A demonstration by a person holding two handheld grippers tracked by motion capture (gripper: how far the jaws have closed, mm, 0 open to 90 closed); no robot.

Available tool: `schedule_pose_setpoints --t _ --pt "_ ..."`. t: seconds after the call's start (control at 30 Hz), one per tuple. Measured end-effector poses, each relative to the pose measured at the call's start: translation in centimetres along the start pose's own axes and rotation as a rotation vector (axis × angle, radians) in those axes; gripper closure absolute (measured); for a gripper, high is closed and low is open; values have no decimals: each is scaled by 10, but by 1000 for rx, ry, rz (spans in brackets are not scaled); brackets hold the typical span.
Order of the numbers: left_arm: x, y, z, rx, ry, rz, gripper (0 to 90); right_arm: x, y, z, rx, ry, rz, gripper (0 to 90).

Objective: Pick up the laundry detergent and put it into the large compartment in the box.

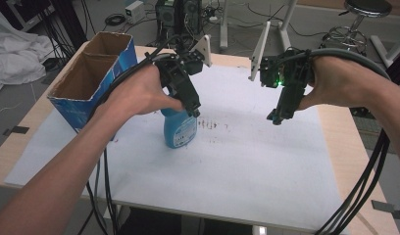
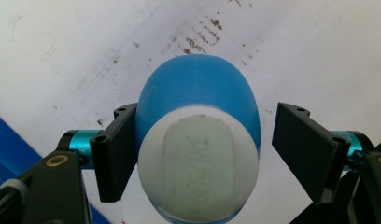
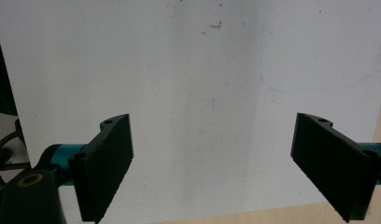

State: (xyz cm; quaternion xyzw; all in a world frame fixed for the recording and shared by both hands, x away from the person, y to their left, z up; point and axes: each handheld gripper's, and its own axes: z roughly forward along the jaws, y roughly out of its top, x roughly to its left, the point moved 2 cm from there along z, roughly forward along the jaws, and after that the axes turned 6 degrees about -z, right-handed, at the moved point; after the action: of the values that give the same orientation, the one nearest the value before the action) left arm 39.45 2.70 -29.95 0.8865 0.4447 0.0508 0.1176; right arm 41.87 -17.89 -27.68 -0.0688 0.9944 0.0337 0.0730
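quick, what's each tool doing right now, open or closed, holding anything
Left tool: open around the blue bottle; one jaw touches it, the other stands clear.
Right tool: open, empty, above the white sheet.

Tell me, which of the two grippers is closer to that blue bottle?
Left. The left gripper straddles the blue bottle, one jaw against it, the other slightly off. The right gripper hangs open over bare white sheet, well aside.
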Motion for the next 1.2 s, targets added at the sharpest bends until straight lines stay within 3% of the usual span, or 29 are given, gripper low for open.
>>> schedule_pose_setpoints --t 1.2 --pt "5 -1 5 3 12 -30 375 0 1 1 -3 -2 -2 122"
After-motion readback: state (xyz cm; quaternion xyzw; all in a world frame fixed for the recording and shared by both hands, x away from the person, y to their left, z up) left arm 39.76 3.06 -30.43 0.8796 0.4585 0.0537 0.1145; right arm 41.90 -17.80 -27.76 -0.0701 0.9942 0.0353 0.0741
